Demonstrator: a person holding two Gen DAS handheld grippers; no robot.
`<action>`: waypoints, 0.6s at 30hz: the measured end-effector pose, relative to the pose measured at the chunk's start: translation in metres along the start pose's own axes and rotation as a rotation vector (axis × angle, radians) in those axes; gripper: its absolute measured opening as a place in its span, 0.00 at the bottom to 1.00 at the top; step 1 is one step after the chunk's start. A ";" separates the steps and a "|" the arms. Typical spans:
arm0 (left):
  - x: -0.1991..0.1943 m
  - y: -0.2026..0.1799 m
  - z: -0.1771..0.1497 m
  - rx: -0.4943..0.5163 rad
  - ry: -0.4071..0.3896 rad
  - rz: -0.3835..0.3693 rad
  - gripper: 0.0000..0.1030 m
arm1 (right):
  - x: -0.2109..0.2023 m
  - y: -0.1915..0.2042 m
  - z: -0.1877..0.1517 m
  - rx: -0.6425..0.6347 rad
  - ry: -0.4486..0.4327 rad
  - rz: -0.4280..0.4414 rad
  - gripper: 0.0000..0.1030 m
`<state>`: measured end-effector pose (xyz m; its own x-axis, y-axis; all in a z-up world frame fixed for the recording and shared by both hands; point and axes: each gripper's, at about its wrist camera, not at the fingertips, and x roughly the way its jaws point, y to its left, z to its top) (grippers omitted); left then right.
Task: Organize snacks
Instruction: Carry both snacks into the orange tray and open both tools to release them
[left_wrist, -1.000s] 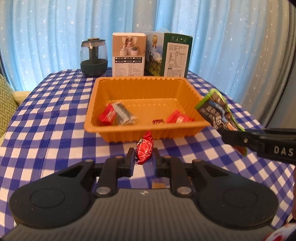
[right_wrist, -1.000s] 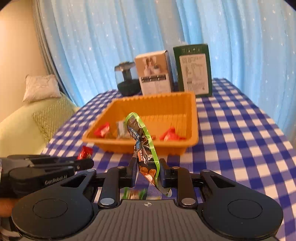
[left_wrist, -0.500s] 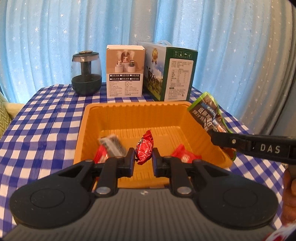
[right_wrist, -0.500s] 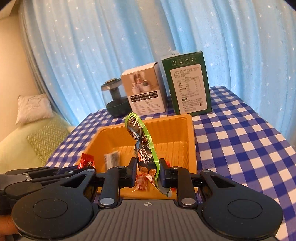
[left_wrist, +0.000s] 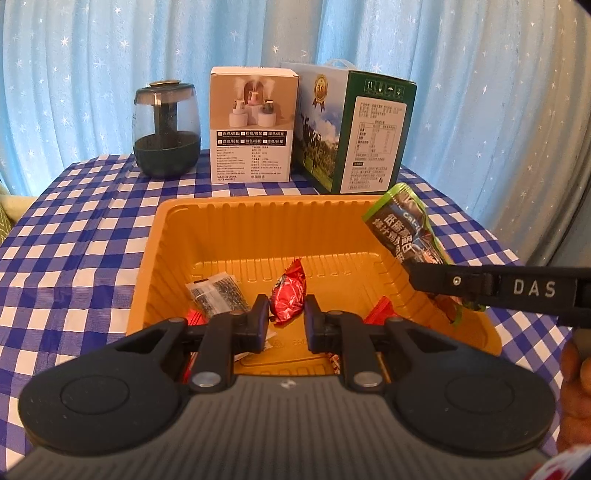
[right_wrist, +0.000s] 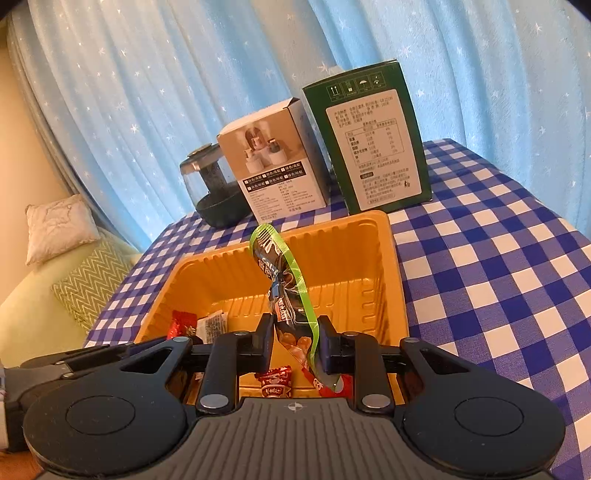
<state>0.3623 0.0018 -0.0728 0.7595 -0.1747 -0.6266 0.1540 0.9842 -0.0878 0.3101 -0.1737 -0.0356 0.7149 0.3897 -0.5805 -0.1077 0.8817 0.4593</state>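
Observation:
An orange tray (left_wrist: 173, 236) (right_wrist: 388, 266) sits on the blue-checked table. My left gripper (left_wrist: 286, 314) hangs over the tray's near part, shut on a red wrapped candy (left_wrist: 288, 291). My right gripper (right_wrist: 295, 345) is shut on a green-edged dark snack pouch (right_wrist: 280, 280), held upright above the tray's near right side; the same pouch (left_wrist: 404, 229) shows at the right in the left wrist view. A grey printed packet (left_wrist: 218, 293) and several red wrapped snacks (left_wrist: 380, 312) (right_wrist: 275, 380) lie inside the tray.
Behind the tray stand a dark glass jar (left_wrist: 166, 133), a white product box (left_wrist: 253, 125) and a green milk carton box (left_wrist: 354, 129). A blue star-print curtain closes the back. A green sofa with a cushion (right_wrist: 57, 229) sits left of the table.
Both grippers moved forward from the table in front of the tray to above its inside, each still holding its snack. The tray and the boxes look larger and closer.

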 end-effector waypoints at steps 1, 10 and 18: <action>0.000 0.000 0.000 0.005 -0.001 0.000 0.22 | 0.001 -0.001 0.000 0.003 0.002 0.001 0.24; -0.014 0.013 0.002 -0.016 -0.043 0.056 0.59 | 0.003 -0.005 -0.001 0.038 0.024 0.016 0.24; -0.022 0.025 0.006 -0.050 -0.072 0.087 0.66 | 0.006 0.001 -0.003 0.033 0.027 0.024 0.24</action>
<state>0.3531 0.0296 -0.0570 0.8122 -0.0886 -0.5766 0.0554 0.9956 -0.0750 0.3123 -0.1701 -0.0408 0.6934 0.4178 -0.5870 -0.1013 0.8631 0.4948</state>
